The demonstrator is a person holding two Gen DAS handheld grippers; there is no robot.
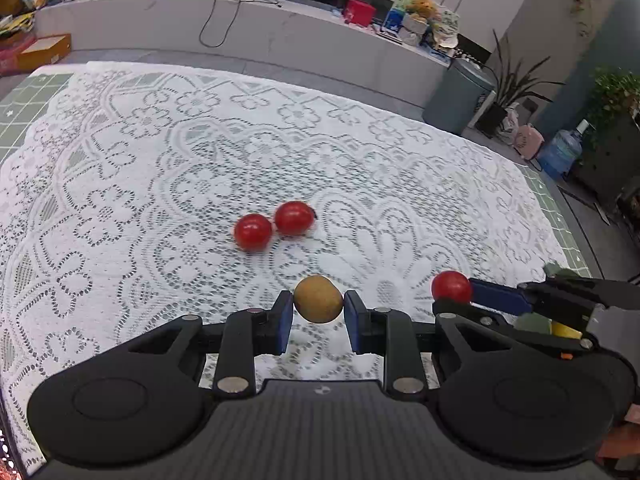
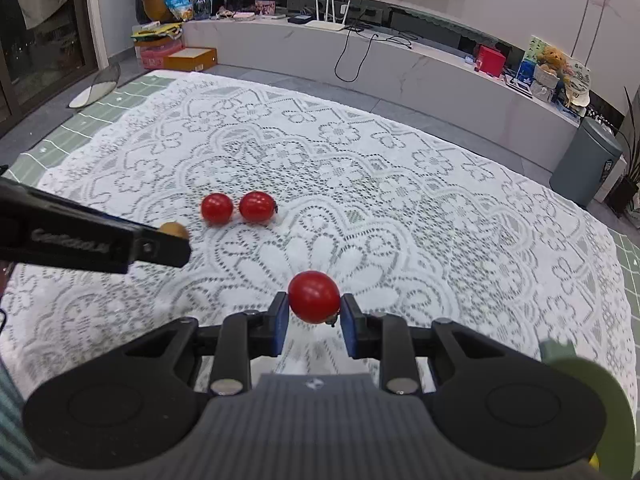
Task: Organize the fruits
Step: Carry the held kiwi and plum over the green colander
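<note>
My left gripper (image 1: 319, 312) is shut on a small brown round fruit (image 1: 319, 298) and holds it just above the lace cloth. My right gripper (image 2: 314, 312) is shut on a red cherry tomato (image 2: 314, 297). That tomato also shows in the left wrist view (image 1: 452, 287), at the right gripper's blue pads. Two more cherry tomatoes (image 1: 253, 232) (image 1: 294, 218) lie side by side on the cloth beyond both grippers; they show in the right wrist view too (image 2: 216, 208) (image 2: 257, 206). The brown fruit (image 2: 175, 229) peeks out past the left gripper there.
A white lace cloth (image 1: 160, 168) covers a green gridded mat (image 1: 24, 96). A pale green dish rim (image 2: 592, 392) shows at the lower right of the right wrist view. A low white shelf with clutter (image 2: 400, 52) and a grey bin (image 2: 586, 160) stand beyond the table.
</note>
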